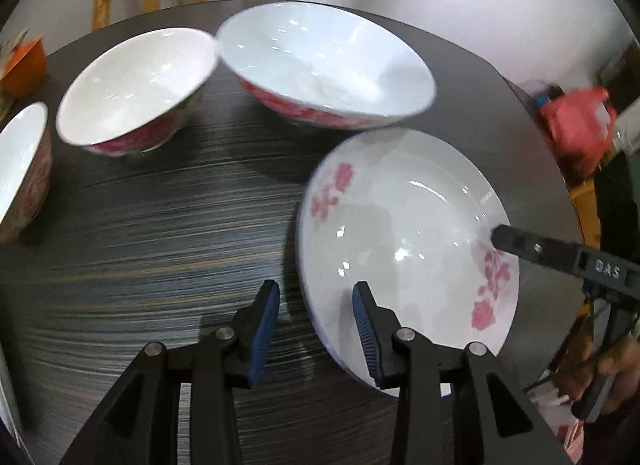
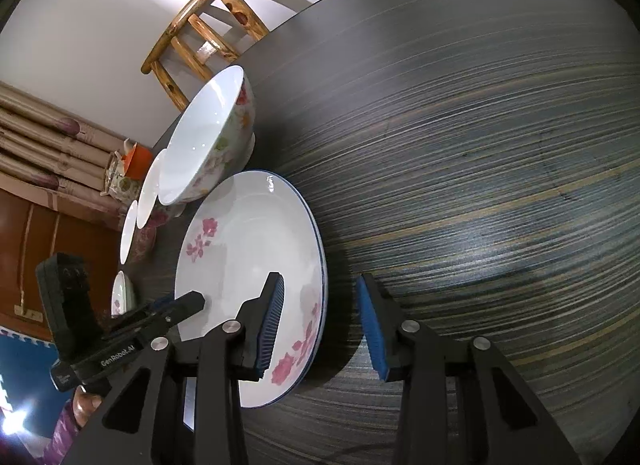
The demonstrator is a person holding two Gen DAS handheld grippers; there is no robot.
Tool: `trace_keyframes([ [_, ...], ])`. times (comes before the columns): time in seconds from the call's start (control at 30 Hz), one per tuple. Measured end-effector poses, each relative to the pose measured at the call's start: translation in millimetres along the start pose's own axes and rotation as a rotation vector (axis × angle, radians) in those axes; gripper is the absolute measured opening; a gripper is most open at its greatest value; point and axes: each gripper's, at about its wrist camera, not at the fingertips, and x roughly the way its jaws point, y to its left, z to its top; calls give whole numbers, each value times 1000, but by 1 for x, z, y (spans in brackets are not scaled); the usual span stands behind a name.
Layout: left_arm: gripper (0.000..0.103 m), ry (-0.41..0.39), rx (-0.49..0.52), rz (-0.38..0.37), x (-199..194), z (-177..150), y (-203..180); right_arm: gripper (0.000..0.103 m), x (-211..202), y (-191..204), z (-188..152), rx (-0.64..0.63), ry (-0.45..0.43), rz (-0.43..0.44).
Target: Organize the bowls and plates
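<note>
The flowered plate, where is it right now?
The flowered plate lies on the dark table, just in front of the largest bowl, with the left gripper and right gripper straddling opposite edges.

dim indoor light with small glints on the plate point(image 1: 400, 233); motion blur smears the bowls point(image 1: 132, 93) and table point(image 1: 160, 225) grain; strong fisheye bending and dark vignette at edges.

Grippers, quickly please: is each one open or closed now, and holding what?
Left gripper: open, straddling the rim of the white floral ceramic plate, holding nothing.
Right gripper: open, straddling the opposite rim, holding nothing.
</note>
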Motion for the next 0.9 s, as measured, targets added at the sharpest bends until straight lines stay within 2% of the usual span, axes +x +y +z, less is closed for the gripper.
trace_keyframes([
  [0.1, 37, 2, -29, -35, 2, 1, 1, 25, 4, 0, 1, -7, 21, 6],
  [0.13, 34, 2, -53, -47, 2, 2, 4, 23, 7, -1, 1, -6, 31, 8],
  [0.17, 31, 4, -62, -58, 3, 3, 7, 17, 8, -2, 1, -5, 37, 7],
  [0.2, 24, 10, -80, -75, 5, 4, 10, 14, 9, -1, 1, -7, 44, 9],
  [0.27, 21, 11, -103, -121, 6, 3, 15, 13, 11, 2, 1, -27, 51, 3],
  [0.47, 15, 7, -101, -117, 6, 5, 6, 9, 9, 0, 0, -28, 41, -7],
  [0.57, 13, 0, -120, -136, 1, 0, 22, 10, 9, 0, -1, -34, 37, -12],
  [0.9, 13, -37, -126, -105, -21, -21, 42, 10, 7, 6, -16, -27, 52, 22],
])
